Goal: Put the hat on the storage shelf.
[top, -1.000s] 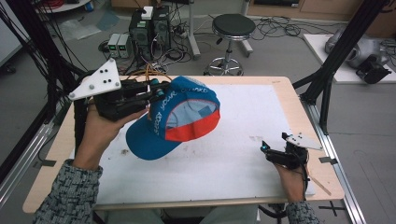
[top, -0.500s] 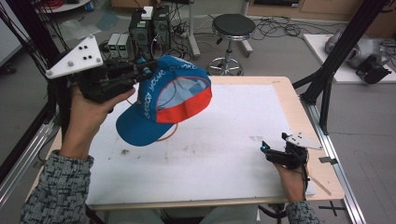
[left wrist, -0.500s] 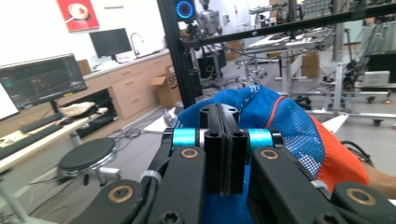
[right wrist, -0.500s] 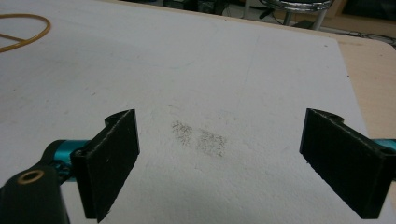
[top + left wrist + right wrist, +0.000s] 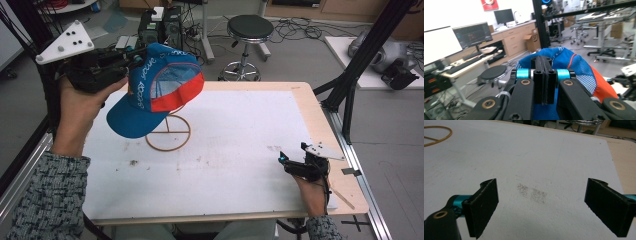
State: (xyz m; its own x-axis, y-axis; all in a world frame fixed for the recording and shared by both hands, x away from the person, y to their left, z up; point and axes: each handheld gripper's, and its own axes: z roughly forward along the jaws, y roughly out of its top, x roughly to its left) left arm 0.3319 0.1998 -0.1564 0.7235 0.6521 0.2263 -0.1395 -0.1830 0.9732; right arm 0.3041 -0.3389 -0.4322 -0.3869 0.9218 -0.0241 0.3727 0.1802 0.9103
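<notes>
Blue cap held in the air, wire stand on the table.

High view: left gripper (image 5: pixel 131 54) pinches the blue-and-orange cap (image 5: pixel 159 86) above the wire stand (image 5: pixel 168 134); right gripper (image 5: pixel 284 160) rests near the white table's (image 5: pixel 240 125) right edge.
Left gripper view: jaws pressed together on cap fabric (image 5: pixel 564 56).
Right gripper view: jaws wide apart over bare table (image 5: pixel 544 157).

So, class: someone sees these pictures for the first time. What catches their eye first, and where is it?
A blue cap with an orange back, held up over the table's left by the left gripper, shut on its fabric. Below it stands a wire stand on the white mat. At the right, the right gripper rests open near the table's edge.
</notes>
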